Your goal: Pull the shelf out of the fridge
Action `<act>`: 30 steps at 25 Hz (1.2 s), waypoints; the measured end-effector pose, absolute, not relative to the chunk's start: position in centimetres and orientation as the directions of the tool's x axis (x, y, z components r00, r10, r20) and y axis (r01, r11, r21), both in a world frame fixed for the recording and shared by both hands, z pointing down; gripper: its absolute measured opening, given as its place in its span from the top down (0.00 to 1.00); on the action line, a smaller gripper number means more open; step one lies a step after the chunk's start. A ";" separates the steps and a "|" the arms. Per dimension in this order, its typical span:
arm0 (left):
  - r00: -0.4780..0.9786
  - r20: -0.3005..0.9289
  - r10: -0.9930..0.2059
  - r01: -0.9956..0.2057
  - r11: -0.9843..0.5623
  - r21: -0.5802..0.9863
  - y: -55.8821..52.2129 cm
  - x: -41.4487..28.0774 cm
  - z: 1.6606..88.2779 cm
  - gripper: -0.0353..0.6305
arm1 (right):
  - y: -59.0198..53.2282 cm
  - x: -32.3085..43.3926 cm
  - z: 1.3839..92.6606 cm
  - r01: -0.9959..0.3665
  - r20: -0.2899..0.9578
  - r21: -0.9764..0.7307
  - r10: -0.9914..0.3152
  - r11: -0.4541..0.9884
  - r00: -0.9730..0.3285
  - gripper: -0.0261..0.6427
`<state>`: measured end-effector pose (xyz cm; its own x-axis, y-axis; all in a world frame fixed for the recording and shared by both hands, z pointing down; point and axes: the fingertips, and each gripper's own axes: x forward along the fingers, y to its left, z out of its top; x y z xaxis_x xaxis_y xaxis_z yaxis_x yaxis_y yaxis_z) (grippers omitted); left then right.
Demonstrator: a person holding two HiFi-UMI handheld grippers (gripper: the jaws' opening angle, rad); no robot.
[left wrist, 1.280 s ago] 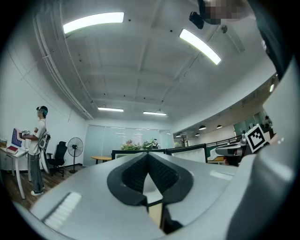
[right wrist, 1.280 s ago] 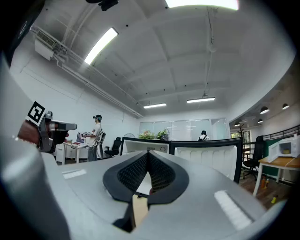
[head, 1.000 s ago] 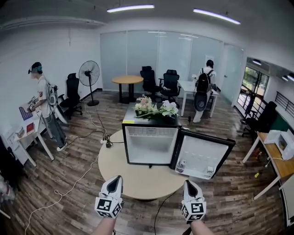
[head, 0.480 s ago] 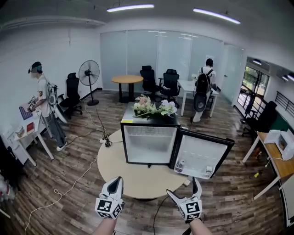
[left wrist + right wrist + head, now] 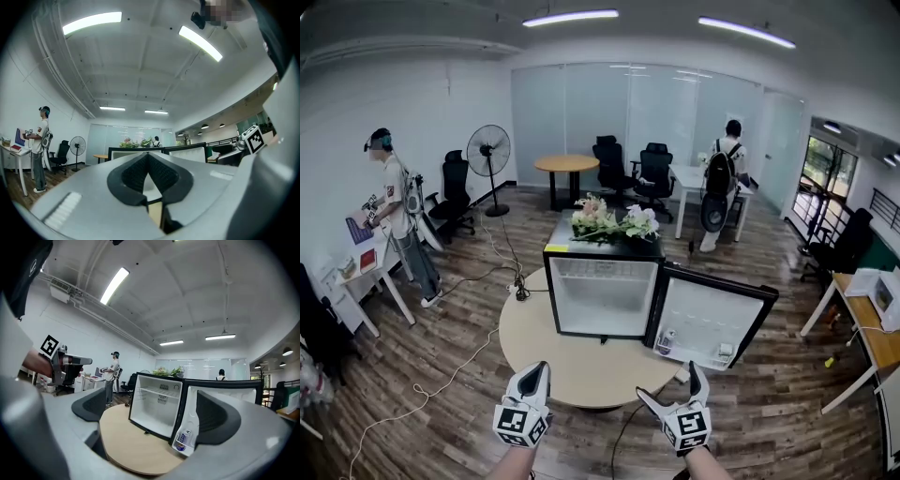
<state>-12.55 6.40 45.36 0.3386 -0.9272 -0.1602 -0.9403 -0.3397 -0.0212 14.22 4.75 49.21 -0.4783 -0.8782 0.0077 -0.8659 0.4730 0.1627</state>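
Thin pale shelf [image 5: 157, 392] sits high inside small black fridge with white interior [image 5: 602, 298], on far side of round beige table [image 5: 572, 364]. Fridge door [image 5: 708, 319] hangs open to right, small bottle [image 5: 183, 440] in its lower pocket. Shelf lies well ahead of both claws, untouched. Right gripper [image 5: 669, 382] hovers at table's near right edge, jaws spread wide, nothing between pads. Left gripper [image 5: 538, 368] hovers at near left edge, jaws pressed together, empty. Bunch of pale flowers [image 5: 614, 220] lies on fridge top.
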 end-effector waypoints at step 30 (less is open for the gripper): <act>0.389 -0.157 -0.908 -0.921 -0.383 -0.071 -11.6 -11.5 46.4 0.95 | -12.4 11.0 50.1 -0.870 0.011 0.100 -0.875 0.483 -0.485 0.07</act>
<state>-11.47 -11.62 46.42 0.3895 -0.9076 -0.1569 -0.9210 -0.3831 -0.0706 10.98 -12.39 50.07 -0.4845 -0.8747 0.0114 -0.8698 0.4831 0.0998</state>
